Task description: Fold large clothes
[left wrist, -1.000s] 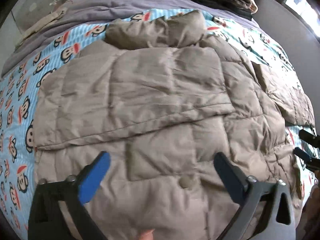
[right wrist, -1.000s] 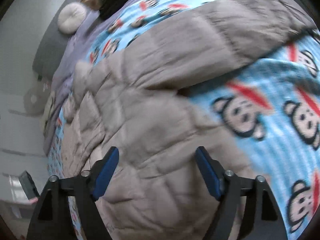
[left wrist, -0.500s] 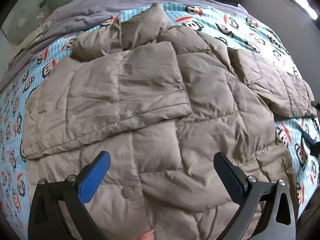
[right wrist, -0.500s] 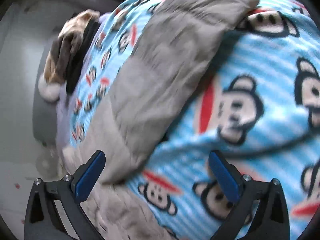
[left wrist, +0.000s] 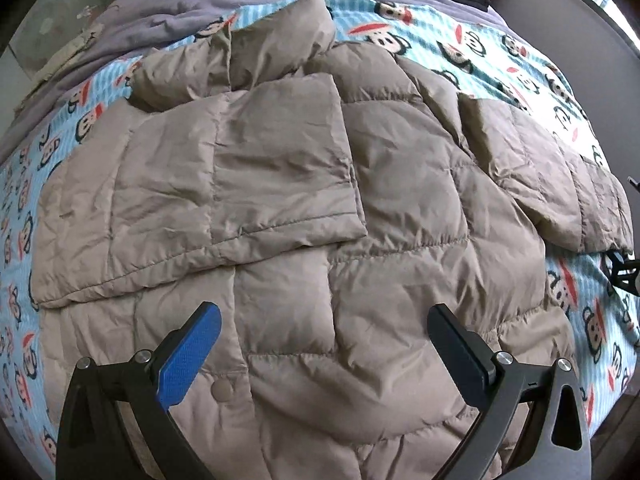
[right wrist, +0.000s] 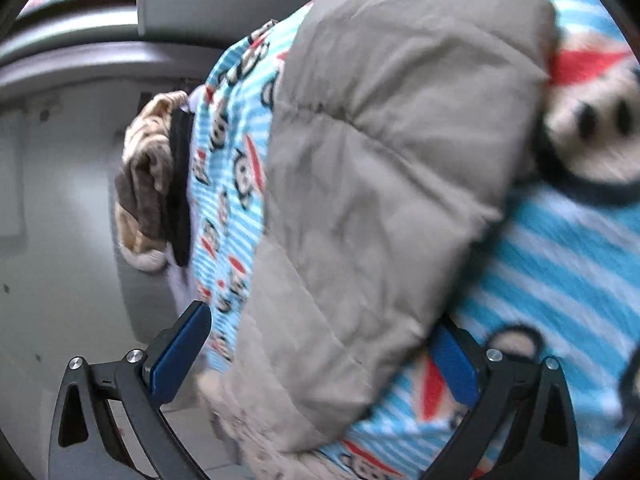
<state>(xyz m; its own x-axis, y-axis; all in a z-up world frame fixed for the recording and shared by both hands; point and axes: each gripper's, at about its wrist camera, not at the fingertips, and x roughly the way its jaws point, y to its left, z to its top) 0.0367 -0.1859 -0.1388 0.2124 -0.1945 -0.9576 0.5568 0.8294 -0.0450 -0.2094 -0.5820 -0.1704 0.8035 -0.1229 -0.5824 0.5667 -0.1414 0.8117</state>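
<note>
The padded jacket lies spread on the bed, over a blue monkey-print blanket. One sleeve is already folded across the body, its cuff end lying near the middle; the other sleeve is out to the side, so I judge the fold about a third done, with that sleeve, the hood at the far end and the final halving left. The left gripper hovers over the lower hem with its jaws spread wide and nothing between them. The right gripper is low at the out-flung sleeve, jaws also spread, with the sleeve lying between them but not pinched; the view is blurred, so contact is hard to judge. A pile of other clothes sits at the far edge of the bed, next to a grey sheet, well apart from the jacket and not in the way.
</note>
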